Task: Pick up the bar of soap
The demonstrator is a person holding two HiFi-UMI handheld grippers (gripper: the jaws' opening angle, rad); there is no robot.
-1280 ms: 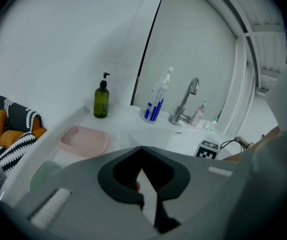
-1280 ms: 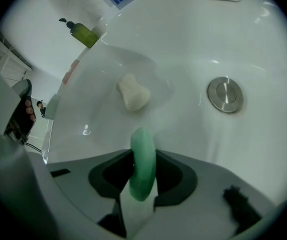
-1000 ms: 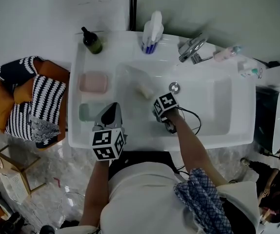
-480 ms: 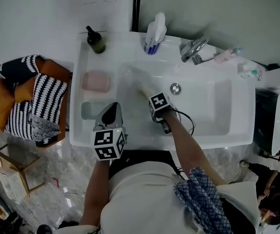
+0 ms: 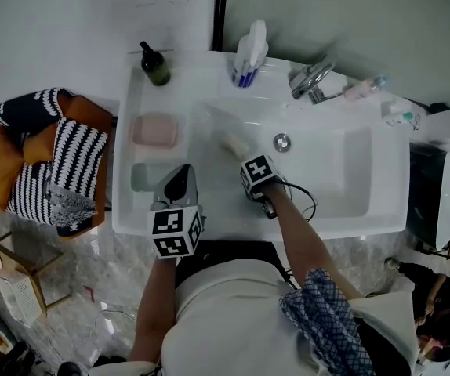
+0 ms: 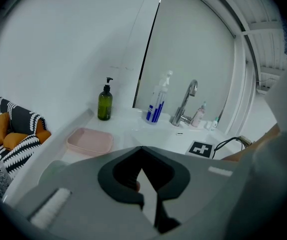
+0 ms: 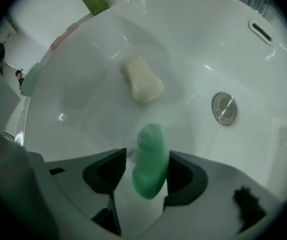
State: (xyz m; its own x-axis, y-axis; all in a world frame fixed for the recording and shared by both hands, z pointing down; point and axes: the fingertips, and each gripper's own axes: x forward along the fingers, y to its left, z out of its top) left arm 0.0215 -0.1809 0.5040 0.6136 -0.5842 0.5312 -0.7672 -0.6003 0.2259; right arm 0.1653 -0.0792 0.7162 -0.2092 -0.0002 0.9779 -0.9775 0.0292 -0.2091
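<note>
Opening right gripper (image 7: 147,156) round one green soap (image 7: 149,179) | one cream soap (image 7: 142,80) | left gripper (image 6: 141,149) closed

Soap (image 5: 234,142) in sink (image 5: 342,227) (cream bar), pink dish (image 5: 154,130)

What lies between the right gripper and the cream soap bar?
Right gripper view: a green soap bar between the right gripper's opening jaws, then bare basin to the cream soap bar.

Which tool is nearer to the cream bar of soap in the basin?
Right. The right tool, jaws opening with a green bar between them, is just short of the cream soap; the left tool hangs over the sink's front-left rim.
</note>
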